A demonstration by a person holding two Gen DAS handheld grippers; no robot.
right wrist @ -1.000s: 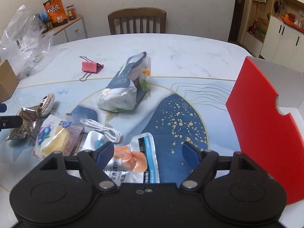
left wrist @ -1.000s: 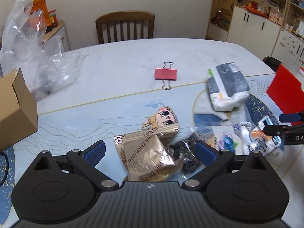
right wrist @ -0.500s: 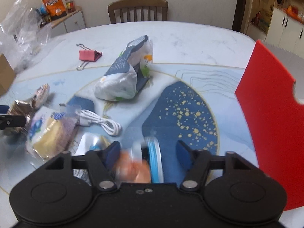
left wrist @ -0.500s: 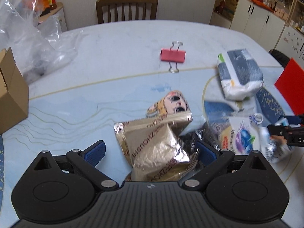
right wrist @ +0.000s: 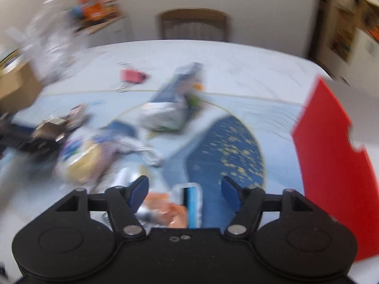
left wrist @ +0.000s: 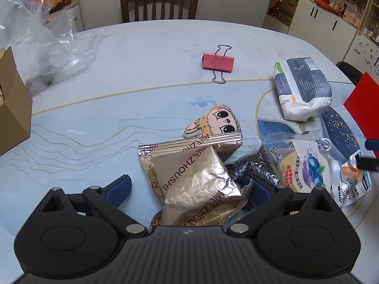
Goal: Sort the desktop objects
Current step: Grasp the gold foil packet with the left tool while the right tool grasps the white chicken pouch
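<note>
My left gripper (left wrist: 188, 188) is open, its fingers on either side of a gold foil snack packet (left wrist: 189, 177) lying on the table, not closed on it. A cartoon-face plush (left wrist: 216, 122) lies just beyond it, with a blueberry snack bag (left wrist: 304, 163) and a dark foil packet (left wrist: 251, 168) to its right. My right gripper (right wrist: 184, 193) is open over an orange-and-blue pouch (right wrist: 173, 207); that view is motion-blurred. The pouch also shows in the left wrist view (left wrist: 353, 184).
A pink binder clip (left wrist: 218, 62) and a grey-white tissue pack (left wrist: 302, 87) lie farther back. A cardboard box (left wrist: 11, 104) and clear plastic bags (left wrist: 40, 37) are at the left. A red-sided box (right wrist: 331, 151) stands at the right. A wooden chair (left wrist: 160, 6) is behind the table.
My left gripper has moved forward and down so the gold packet sits between its fingers. My right gripper has closed in over the orange pouch, narrowed somewhat and is moving fast.
</note>
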